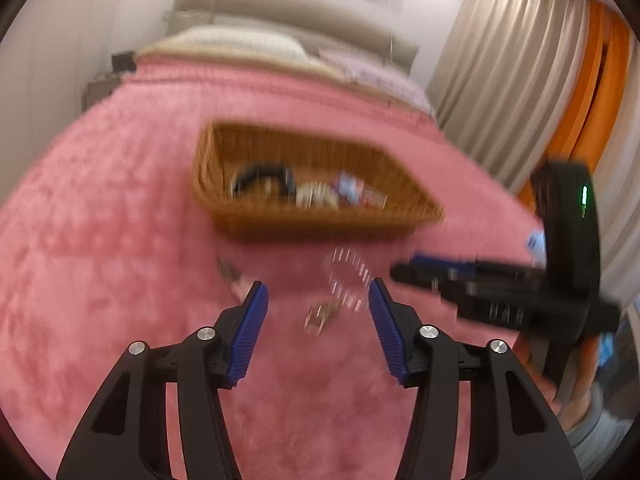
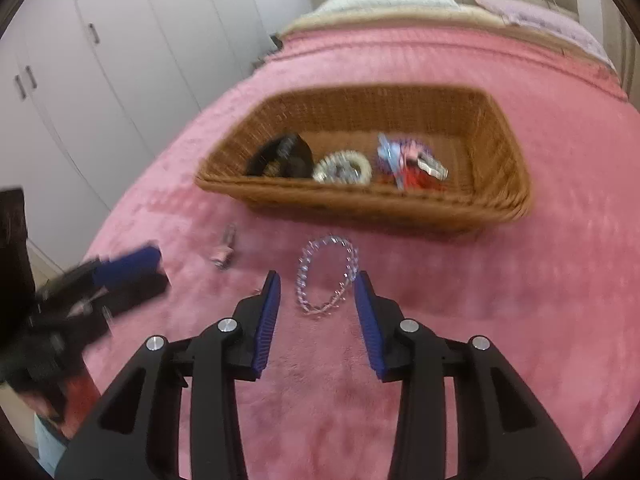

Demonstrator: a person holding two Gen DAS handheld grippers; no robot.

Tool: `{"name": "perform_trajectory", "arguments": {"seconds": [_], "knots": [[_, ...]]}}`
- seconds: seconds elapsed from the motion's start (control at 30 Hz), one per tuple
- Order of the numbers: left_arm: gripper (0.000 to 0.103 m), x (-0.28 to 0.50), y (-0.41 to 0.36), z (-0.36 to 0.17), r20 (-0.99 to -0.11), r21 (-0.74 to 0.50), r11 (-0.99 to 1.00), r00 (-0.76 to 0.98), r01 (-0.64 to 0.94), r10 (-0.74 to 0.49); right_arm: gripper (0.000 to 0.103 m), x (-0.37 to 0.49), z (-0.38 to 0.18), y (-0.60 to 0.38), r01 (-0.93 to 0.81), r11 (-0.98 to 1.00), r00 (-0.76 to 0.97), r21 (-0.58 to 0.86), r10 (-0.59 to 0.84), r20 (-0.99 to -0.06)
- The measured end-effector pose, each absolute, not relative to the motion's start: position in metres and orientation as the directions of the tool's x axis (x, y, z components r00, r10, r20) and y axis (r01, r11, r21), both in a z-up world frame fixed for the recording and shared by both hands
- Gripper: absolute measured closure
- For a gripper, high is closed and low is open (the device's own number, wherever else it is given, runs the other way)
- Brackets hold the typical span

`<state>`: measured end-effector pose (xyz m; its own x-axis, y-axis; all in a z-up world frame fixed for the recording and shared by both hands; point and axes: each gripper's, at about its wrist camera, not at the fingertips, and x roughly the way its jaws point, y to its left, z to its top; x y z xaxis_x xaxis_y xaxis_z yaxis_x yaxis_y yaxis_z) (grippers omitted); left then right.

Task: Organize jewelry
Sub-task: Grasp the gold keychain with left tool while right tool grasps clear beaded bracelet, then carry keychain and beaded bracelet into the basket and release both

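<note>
1. The right gripper (image 2: 316,280) hovers with its jaws spread wide and empty, straddling the clear beaded bracelet (image 2: 326,276) that lies flat on the pink plush blanket (image 2: 520,300)
2. The left gripper (image 1: 318,292) is likewise spread and empty; a small gold-toned jewelry piece (image 1: 320,316) lies on the blanket between its fingers, with the bracelet just beyond
3. Risk: the bracelet is a thin, loose loop. A closing pinch may catch only one strand, letting it slip, or may snag the blanket pile
4. Risk: both grippers work close together near the same items, so a collision is possible. The motion blur suggests fast movement, which likely lowers aim accuracy
5. A small pinkish clip-like item (image 2: 226,250) lies to the left of the bracelet, near enough to be knocked
6. The brown woven wicker basket (image 2: 508,152), farther back, already holds a black hair accessory (image 2: 284,154), a pale beaded bracelet (image 2: 342,168) and a blue-red ornament (image 2: 404,164)
7. No readable brand, label or writing is visible in either view
</note>
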<state>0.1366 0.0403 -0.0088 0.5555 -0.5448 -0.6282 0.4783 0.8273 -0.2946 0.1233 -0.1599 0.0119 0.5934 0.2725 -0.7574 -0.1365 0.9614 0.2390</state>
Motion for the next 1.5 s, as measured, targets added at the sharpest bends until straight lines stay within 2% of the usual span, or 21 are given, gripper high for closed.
{"name": "perform_trajectory", "arguments": {"seconds": [0.2, 0.4, 0.6, 0.7, 0.73, 0.77, 0.9, 1.5], "knots": [[0.061, 0.149, 0.014, -0.044, -0.744, -0.216, 0.828, 0.462, 0.517, -0.483, 0.077, 0.146, -0.019, -0.163, -0.078, 0.962, 0.546, 0.262, 0.261, -0.796], [0.062, 0.159, 0.002, -0.052, -0.773, -0.183, 0.832, 0.446, 0.524, -0.451, 0.077, 0.154, -0.026, -0.151, -0.081, 0.977, 0.551, 0.198, 0.209, -0.808], [0.062, 0.160, -0.011, -0.054, -0.786, -0.118, 0.838, 0.466, 0.532, -0.406, 0.091, 0.150, -0.028, -0.141, -0.081, 0.992, 0.578, 0.100, 0.128, -0.806], [0.076, 0.157, -0.013, -0.054, -0.783, -0.090, 0.837, 0.481, 0.540, -0.394, 0.097, 0.146, -0.028, -0.143, -0.090, 0.991, 0.584, 0.103, 0.136, -0.800], [0.085, 0.155, -0.013, -0.054, -0.780, -0.084, 0.833, 0.484, 0.547, -0.397, 0.097, 0.143, -0.028, -0.143, -0.097, 0.990, 0.588, 0.102, 0.140, -0.797], [0.089, 0.152, -0.014, -0.053, -0.776, -0.079, 0.828, 0.488, 0.554, -0.400, 0.097, 0.141, -0.028, -0.144, -0.103, 0.989, 0.590, 0.101, 0.143, -0.795], [0.089, 0.141, -0.016, -0.052, -0.758, -0.047, 0.830, 0.521, 0.556, -0.392, 0.097, 0.123, -0.026, -0.146, -0.130, 0.987, 0.604, 0.098, 0.158, -0.781], [0.090, 0.102, 0.012, -0.031, -0.652, -0.222, 0.814, 0.539, 0.537, -0.533, 0.097, 0.077, 0.011, -0.158, -0.175, 0.963, 0.632, 0.204, 0.269, -0.727]]}}
